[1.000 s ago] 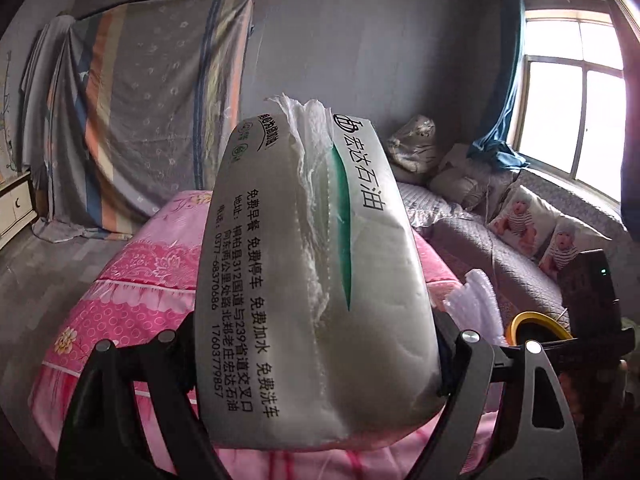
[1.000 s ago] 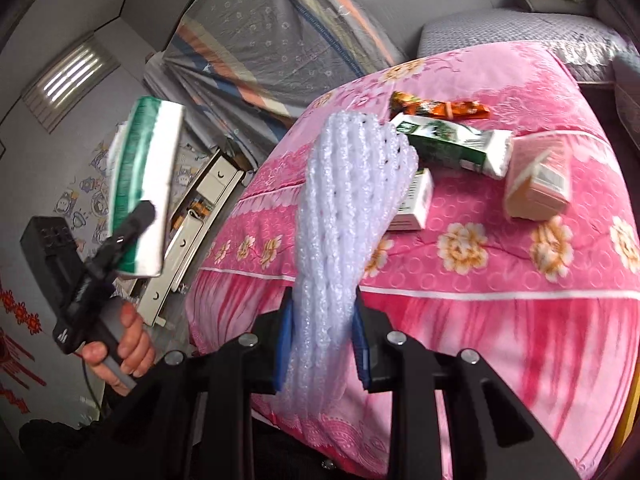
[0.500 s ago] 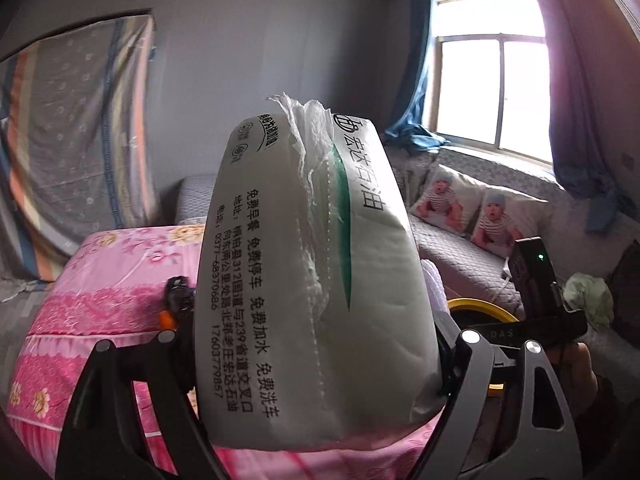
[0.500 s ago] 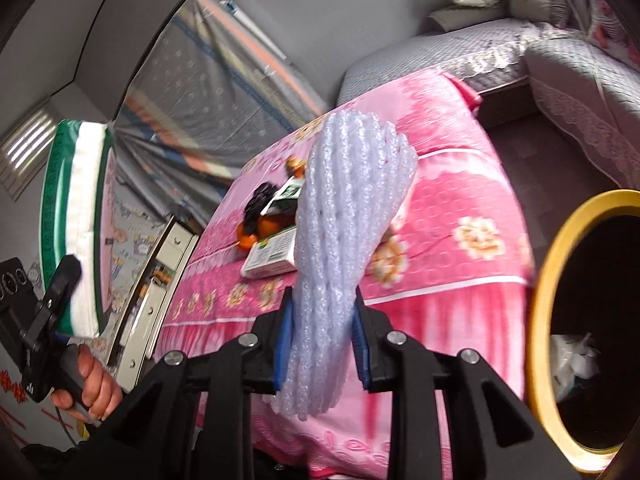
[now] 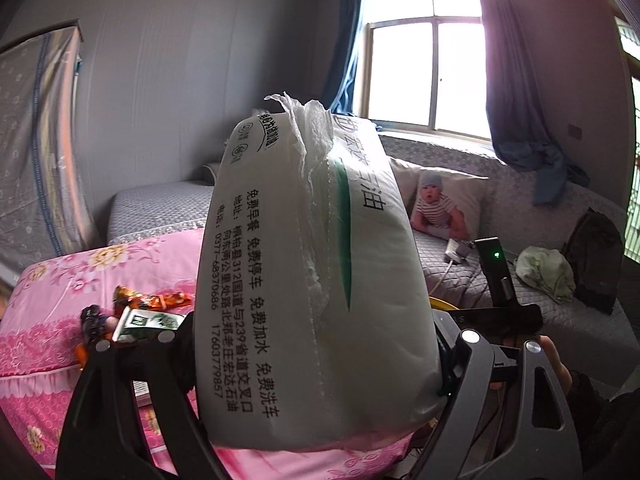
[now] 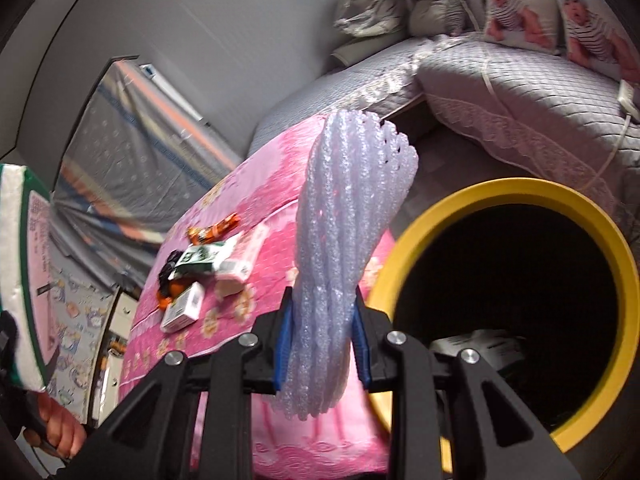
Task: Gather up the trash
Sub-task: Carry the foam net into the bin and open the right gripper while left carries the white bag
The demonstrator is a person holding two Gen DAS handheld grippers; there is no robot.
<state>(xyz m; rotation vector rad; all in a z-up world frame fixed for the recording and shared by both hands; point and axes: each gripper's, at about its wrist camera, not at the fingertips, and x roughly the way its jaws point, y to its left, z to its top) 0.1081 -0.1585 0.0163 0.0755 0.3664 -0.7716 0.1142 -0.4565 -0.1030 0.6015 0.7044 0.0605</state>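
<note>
The left gripper (image 5: 316,364) is clamped wide on a white tissue pack (image 5: 312,280) printed with black characters and a green stripe, held upright with torn tissue sticking out of its top. The right gripper (image 6: 320,344) is clenched on a white foam net sleeve (image 6: 344,248), which stands up between its blue pads. Just right of the sleeve gapes the yellow-rimmed trash bin (image 6: 416,240), dark inside. Left of the sleeve, on the pink floral bed cover (image 6: 272,184), lie an orange wrapper (image 6: 214,230), a green-and-white carton (image 6: 200,260) and a small white box (image 6: 184,308), close together.
</note>
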